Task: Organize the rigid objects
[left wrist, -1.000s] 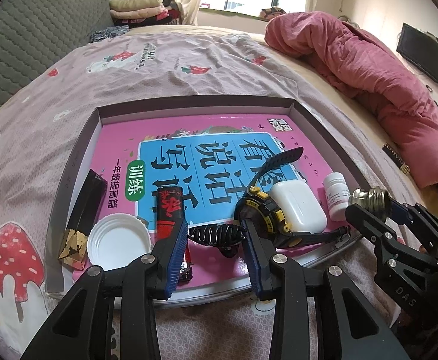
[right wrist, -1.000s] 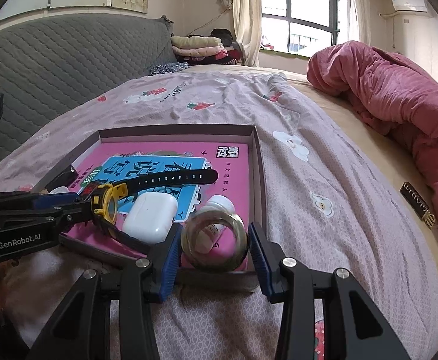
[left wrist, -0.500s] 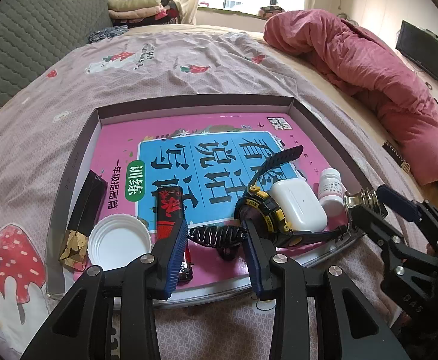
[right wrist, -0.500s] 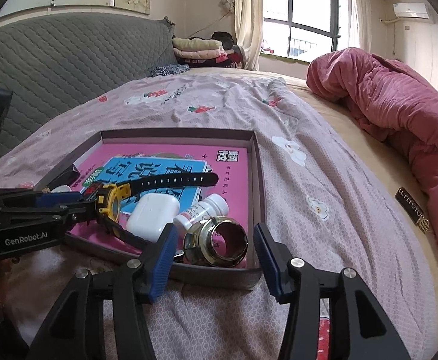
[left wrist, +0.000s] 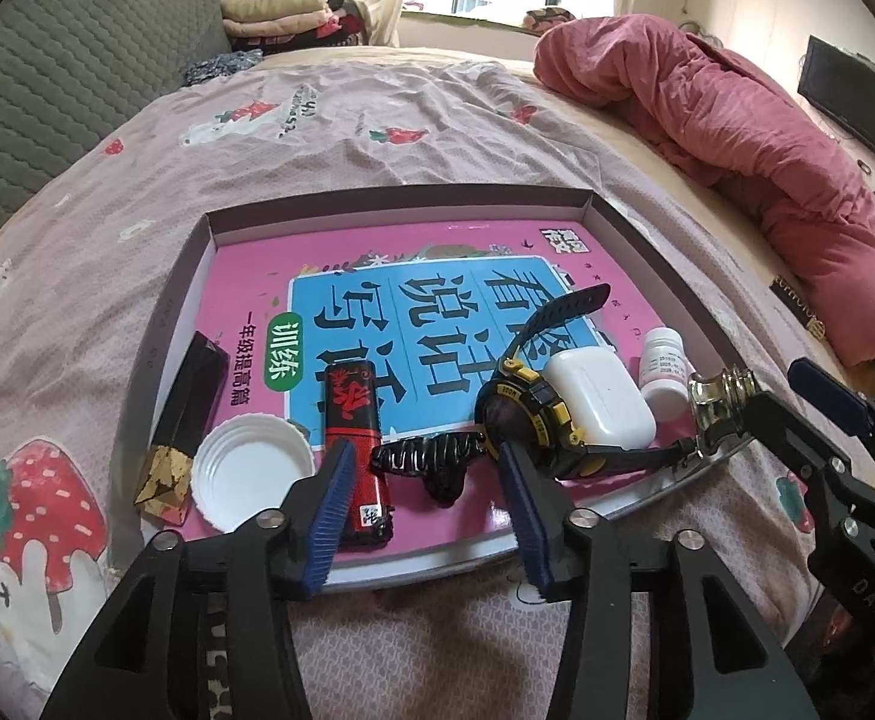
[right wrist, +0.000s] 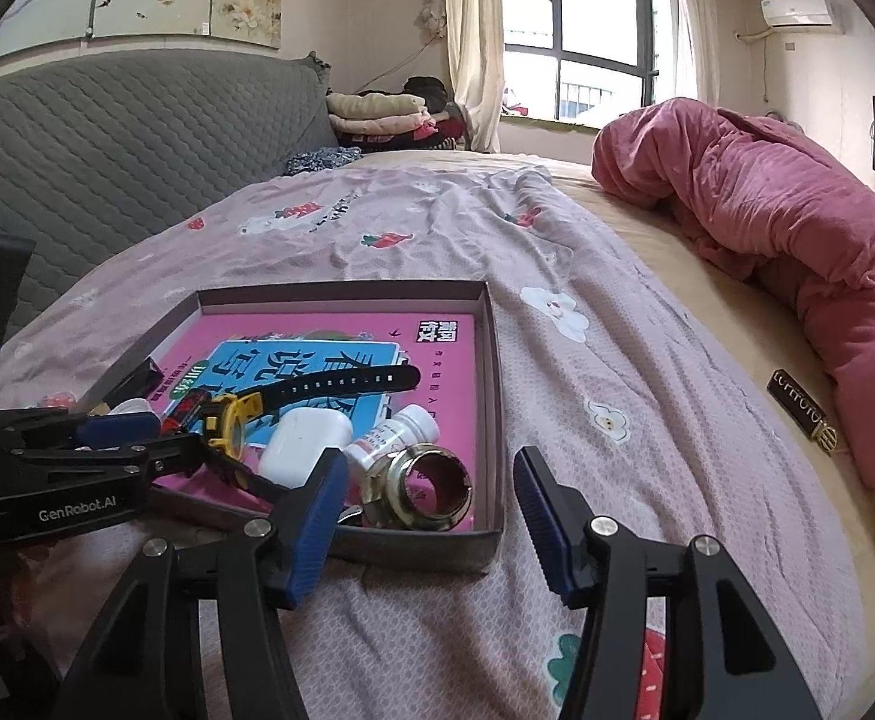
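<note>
Both tools gape empty: left tool [left wrist: 422,507] at lower centre, right tool [right wrist: 428,519] likewise, over the bed [right wrist: 647,420]. Centre frame, the shallow box [right wrist: 491,372] holds the pink workbook [left wrist: 437,276], watch [left wrist: 527,414], earbud case [left wrist: 599,399], brass fitting [right wrist: 416,486] in its lower-right corner.

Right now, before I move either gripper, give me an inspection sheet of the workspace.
Surface: bed sheet with strawberry print.
Job's things: shallow box holds pink workbook, watch, white earbud case, pill bottle, brass fitting, red lighter, black hair claw, white lid, dark slim box.
Clutter: black tag on the sheet.
Grippers: left gripper open, empty; right gripper open, fitting released.
Cables: nothing seen.
Surroundings: pink duvet, grey headboard, window.
</note>
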Action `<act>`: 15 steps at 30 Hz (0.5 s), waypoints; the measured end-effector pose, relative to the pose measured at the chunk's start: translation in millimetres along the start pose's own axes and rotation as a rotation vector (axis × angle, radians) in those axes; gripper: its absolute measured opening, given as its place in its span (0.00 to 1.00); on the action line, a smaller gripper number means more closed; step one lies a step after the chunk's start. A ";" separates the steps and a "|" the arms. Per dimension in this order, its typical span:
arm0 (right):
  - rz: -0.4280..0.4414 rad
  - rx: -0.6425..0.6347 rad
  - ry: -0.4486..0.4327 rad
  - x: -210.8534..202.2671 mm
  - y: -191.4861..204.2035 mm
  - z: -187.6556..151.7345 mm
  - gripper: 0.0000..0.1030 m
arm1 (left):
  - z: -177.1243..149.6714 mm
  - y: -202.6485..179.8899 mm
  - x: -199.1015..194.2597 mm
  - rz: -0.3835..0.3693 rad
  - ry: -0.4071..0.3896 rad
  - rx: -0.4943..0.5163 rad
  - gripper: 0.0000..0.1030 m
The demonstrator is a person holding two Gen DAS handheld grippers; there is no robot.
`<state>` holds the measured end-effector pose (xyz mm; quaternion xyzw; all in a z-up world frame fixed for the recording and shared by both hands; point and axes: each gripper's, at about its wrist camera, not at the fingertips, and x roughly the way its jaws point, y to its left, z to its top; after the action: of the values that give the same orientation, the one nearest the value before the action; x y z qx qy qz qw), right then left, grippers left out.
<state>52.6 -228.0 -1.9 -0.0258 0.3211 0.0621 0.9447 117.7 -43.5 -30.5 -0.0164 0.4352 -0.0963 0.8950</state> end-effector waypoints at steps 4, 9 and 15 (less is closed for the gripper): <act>0.020 0.007 0.003 -7.5 7.0 0.1 0.56 | -1.7 2.2 -11.5 0.010 -0.013 -0.002 0.59; 0.033 0.029 0.011 -19.1 17.1 -0.2 0.59 | -7.6 7.7 -28.9 0.020 -0.022 -0.025 0.67; 0.038 0.019 0.021 -34.0 32.0 -1.0 0.63 | -13.5 15.5 -56.0 0.048 -0.058 -0.055 0.71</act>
<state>21.0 -199.8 17.8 -0.0112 0.3319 0.0766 0.9401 75.8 -17.1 2.8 -0.0334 0.4118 -0.0622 0.9085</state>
